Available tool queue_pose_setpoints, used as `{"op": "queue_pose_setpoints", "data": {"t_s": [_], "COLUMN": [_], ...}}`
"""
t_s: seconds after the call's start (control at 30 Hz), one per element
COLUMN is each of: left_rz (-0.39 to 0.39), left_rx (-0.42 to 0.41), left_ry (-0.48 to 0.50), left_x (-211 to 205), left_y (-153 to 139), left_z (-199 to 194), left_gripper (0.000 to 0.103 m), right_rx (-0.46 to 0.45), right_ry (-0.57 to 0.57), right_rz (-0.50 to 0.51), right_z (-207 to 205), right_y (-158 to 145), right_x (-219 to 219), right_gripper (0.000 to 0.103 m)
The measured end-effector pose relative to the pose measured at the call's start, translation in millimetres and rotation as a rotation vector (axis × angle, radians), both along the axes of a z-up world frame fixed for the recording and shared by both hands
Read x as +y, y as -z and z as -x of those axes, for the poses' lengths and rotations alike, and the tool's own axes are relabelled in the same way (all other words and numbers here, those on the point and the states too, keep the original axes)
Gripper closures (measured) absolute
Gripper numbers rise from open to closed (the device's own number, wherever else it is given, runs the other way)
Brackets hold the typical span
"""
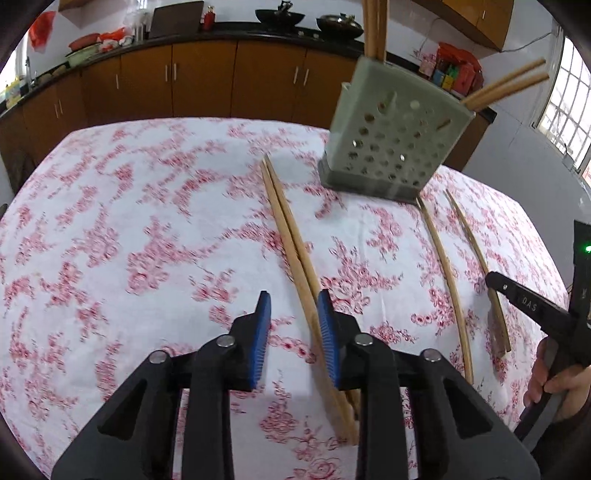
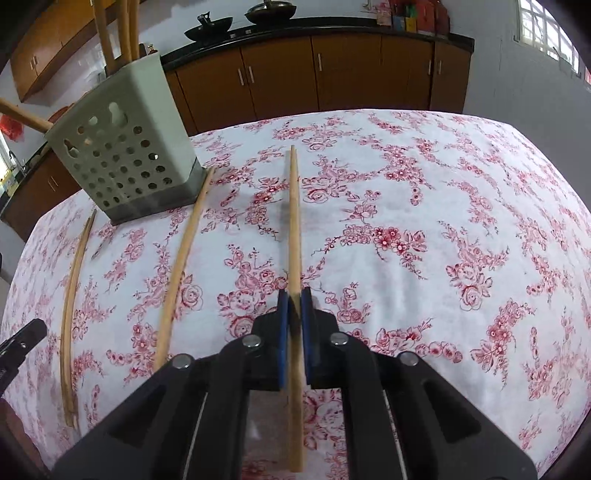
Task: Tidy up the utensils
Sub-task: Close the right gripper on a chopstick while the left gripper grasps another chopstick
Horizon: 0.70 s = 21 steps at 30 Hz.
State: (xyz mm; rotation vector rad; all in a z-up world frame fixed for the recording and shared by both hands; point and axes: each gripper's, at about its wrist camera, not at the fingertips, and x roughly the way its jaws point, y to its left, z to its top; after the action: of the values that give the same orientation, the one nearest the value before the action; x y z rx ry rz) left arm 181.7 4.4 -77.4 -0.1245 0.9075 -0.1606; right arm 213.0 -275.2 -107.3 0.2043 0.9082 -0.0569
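A grey-green perforated utensil holder (image 1: 391,147) (image 2: 125,155) stands on the flowered tablecloth with several chopsticks upright in it. A pair of wooden chopsticks (image 1: 288,229) lies on the cloth and runs between the blue pads of my left gripper (image 1: 294,295). It lies close to the right pad, with a wide gap to the left pad, so the gripper is open. My right gripper (image 2: 294,295) is shut on a single chopstick (image 2: 294,221) that lies along the cloth. One more loose chopstick (image 2: 181,266) (image 1: 443,277) rests between the two grippers, its far tip by the holder's base.
The table (image 1: 110,221) has a white cloth with red flowers. Behind it run brown kitchen cabinets (image 1: 207,81) and a dark counter with woks (image 1: 280,16). A person's hand (image 1: 561,384) grips the right tool's handle. A window (image 2: 546,33) is at the right.
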Motion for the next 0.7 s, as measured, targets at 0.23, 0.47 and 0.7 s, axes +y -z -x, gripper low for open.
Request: {"op": "queue_pose_setpoints", "data": {"t_s": [0.23,0.47,0.7], "left_rz": [-0.016,-0.070,-0.118], "left_rx": [0.026,0.028,0.010], "left_ry": [0.001,-0.045,-0.103], "left_x": [-13,-11,14], "left_y": [7,12,13], "left_z": [-3,-10,-45], "left_gripper": [0.089,0.094,0.095], "right_rx": [-0.003,-0.002,-0.013], "right_ry": [-0.011,-0.017,-0.020], "right_rz": [0.015,0.019,0.034], "right_z": [4,1,-5], "right_y": [0,0,2], "right_x": [3,1,-1], "right_gripper": [0.095,0.095,0.095]}}
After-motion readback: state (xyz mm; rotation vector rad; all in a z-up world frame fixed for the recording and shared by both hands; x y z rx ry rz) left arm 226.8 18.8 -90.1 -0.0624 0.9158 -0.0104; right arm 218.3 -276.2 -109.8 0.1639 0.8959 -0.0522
